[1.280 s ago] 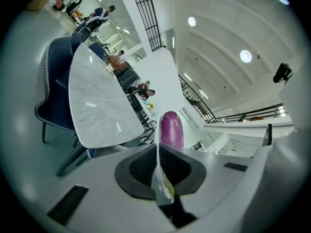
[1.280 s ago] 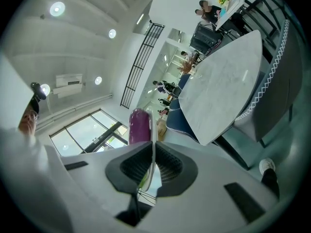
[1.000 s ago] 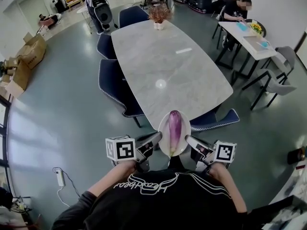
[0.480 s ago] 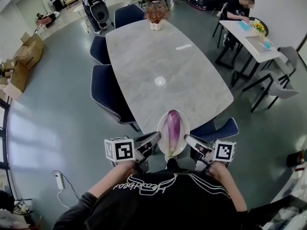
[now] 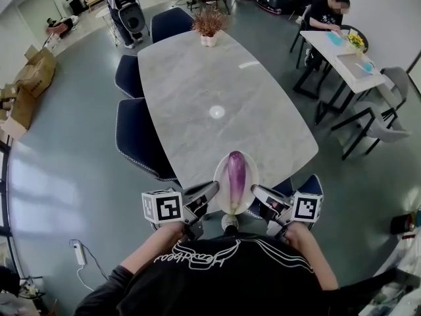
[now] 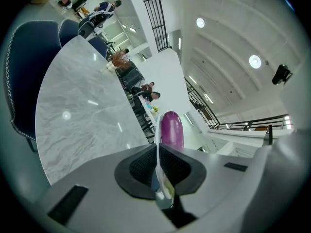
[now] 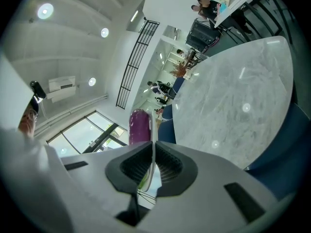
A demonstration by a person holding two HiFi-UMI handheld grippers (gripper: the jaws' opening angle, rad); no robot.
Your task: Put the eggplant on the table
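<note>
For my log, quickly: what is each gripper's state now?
Left gripper: jaws closed on the plate rim.
Right gripper: jaws closed on the plate's opposite rim.

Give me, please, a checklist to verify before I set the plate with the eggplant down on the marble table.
1. Left tongs shut on the plate rim: ok.
2. Right tongs shut on the opposite rim: ok.
3. Eggplant lying along the plate's middle: ok.
4. Plate fully over the table: not ok, only its far end overlaps the near edge.
5. Table's near end free; potted plant stands at the far end: ok.
6. Plate level: cannot tell.
</note>
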